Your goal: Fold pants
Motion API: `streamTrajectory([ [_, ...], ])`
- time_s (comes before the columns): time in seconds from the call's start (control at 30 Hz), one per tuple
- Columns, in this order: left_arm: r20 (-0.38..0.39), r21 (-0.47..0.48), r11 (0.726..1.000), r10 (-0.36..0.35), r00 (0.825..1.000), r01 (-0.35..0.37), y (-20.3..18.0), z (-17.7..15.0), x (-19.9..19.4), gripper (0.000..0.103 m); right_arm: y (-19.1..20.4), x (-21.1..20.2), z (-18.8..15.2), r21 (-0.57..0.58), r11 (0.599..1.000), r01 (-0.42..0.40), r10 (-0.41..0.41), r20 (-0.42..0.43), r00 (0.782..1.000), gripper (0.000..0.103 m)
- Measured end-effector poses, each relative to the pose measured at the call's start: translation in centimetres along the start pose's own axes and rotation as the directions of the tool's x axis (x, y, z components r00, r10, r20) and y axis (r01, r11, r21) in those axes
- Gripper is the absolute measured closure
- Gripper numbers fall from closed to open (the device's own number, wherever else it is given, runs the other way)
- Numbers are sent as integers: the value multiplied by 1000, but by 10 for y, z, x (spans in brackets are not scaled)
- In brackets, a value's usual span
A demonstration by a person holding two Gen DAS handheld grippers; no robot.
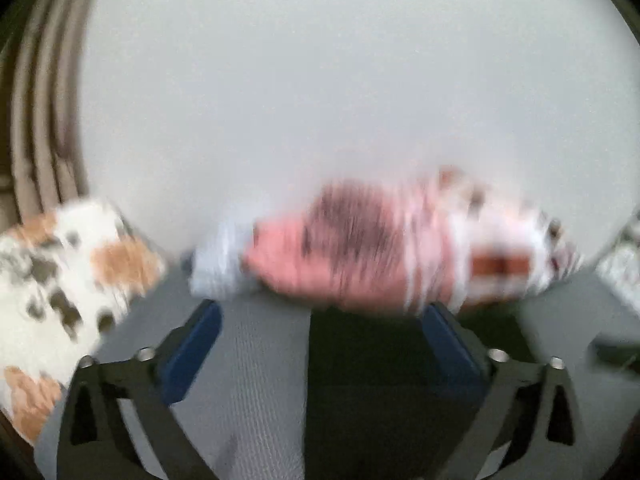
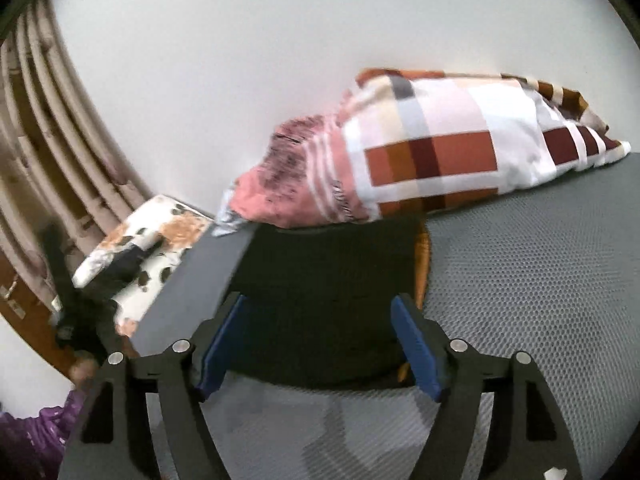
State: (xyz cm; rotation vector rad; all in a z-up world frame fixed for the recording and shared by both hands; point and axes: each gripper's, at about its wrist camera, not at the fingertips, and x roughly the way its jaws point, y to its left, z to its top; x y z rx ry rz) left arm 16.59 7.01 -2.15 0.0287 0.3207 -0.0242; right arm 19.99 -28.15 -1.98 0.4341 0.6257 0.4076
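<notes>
— Where are the pants?

— They are the dark piece of cloth lying flat on the grey mesh bed (image 2: 540, 280), right in front of my right claw (image 2: 320, 344). The pants (image 2: 320, 280) look black or very dark green, folded into a rough rectangle. An orange edge (image 2: 422, 264) peeks out along their right side. Their far end reaches up to the pillow.

— And your claws?

— My right claw stands wide, blue pads (image 2: 416, 352) apart, with the near part of the pants between them; it grips nothing. My left claw (image 1: 320, 344) is wide too, and its view is badly blurred. There the pants (image 1: 368, 352) show as a dark patch between the fingers, on the grey bed (image 1: 256, 360).

— What else is around?

— A checked pillow (image 2: 440, 152) in red, orange and white lies against the white wall (image 2: 240, 60), with a pink cloth (image 2: 288, 184) at its left end. A white spotted blanket (image 2: 160, 240) sits off the bed's left edge, beside the beige curtains (image 2: 52, 120).
</notes>
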Motion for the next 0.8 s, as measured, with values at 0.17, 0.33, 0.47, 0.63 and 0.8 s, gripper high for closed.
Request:
streamTrajectory([
  [0.17, 264, 73, 997, -36, 964, 17, -15, 43, -87, 0, 34, -25, -4, -17, 999, -50, 50, 30, 998, 26],
  [0.33, 249, 166, 985, -9, 969, -34, -41, 44, -107, 0, 54, -44, -11, -36, 997, -69, 71, 54, 996, 25],
  [0.47, 156, 167, 985, -67, 985, 41, -51, 38, -111, 0, 63, -61, -17, -43, 996, -74, 77, 64, 995, 21],
  [0.63, 78, 142, 985, -110, 991, 99, -57, 30, -110, 0, 66, -71, -25, -33, 997, -70, 72, 58, 996, 17],
  [0.8, 47, 138, 988, -73, 996, 66, -60, 17, -112, 0, 70, -67, -35, -10, 999, -37, 37, 41, 998, 16],
])
